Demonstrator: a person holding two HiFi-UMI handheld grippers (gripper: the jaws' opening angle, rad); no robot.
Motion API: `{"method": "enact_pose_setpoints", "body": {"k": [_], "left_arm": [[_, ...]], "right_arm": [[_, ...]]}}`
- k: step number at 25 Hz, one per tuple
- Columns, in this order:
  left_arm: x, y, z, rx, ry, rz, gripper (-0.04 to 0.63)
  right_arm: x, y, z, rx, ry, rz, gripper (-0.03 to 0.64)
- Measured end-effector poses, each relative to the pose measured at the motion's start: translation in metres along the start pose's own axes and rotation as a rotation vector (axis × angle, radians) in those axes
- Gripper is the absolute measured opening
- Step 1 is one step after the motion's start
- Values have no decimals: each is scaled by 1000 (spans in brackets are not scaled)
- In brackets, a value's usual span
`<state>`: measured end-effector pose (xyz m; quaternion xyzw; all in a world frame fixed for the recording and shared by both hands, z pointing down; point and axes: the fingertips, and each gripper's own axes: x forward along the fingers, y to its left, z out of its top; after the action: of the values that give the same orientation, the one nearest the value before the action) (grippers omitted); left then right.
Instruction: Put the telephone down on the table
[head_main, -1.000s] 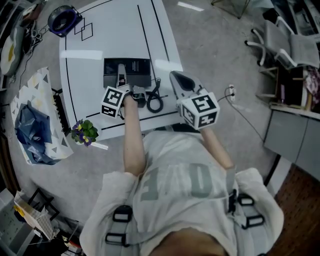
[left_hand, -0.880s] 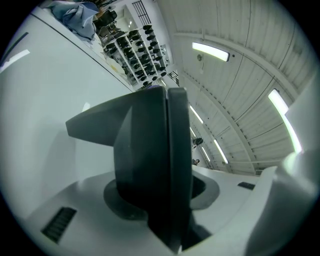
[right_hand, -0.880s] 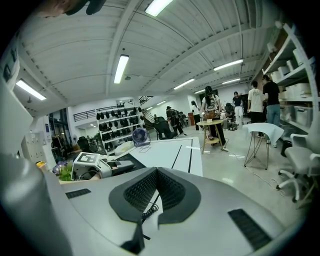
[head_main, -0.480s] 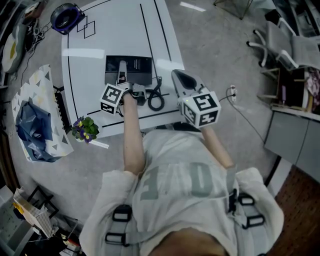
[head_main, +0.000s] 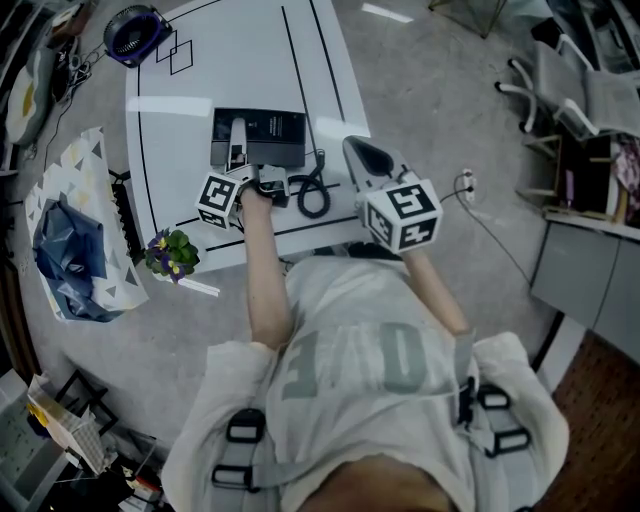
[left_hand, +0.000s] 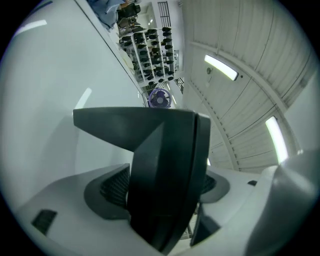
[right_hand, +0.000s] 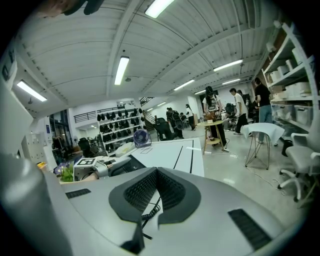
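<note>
Telephone (head_main: 258, 138): black, lying on white surface (head_main: 230, 60) near its front edge, coiled cord (head_main: 310, 196) beside it | left tongs (left_hand: 165, 187): just spread wide, dark telephone body between the pads, not clamped | right tongs (right_hand: 156, 172): pressed together, empty

Handset (left_hand: 165, 170) blocks most beyond the left claw (left_hand: 162, 185)

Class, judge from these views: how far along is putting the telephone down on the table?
Done: the telephone looks to rest on the table. In hand: the left gripper has just been opening its jaws, with the telephone between them. Left to do: draw that gripper clear.
</note>
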<state>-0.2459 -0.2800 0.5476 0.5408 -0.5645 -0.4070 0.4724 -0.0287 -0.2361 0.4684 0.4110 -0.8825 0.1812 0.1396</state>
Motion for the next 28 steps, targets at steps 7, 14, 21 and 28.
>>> {"method": "enact_pose_setpoints", "body": {"k": [7, 14, 21, 28], "left_arm": [[-22, -23, 7, -93, -69, -233, 337], [-34, 5, 13, -141, -66, -58, 336], [-52, 1, 15, -63, 3, 91, 336], [-65, -8, 20, -7, -18, 106, 336]], "right_arm": [[0, 3, 3, -11, 2, 11, 8], [1, 4, 3, -18, 2, 18, 8], [0, 0, 5, -28, -3, 17, 8], [2, 13, 9, -41, -10, 62, 8]]}}
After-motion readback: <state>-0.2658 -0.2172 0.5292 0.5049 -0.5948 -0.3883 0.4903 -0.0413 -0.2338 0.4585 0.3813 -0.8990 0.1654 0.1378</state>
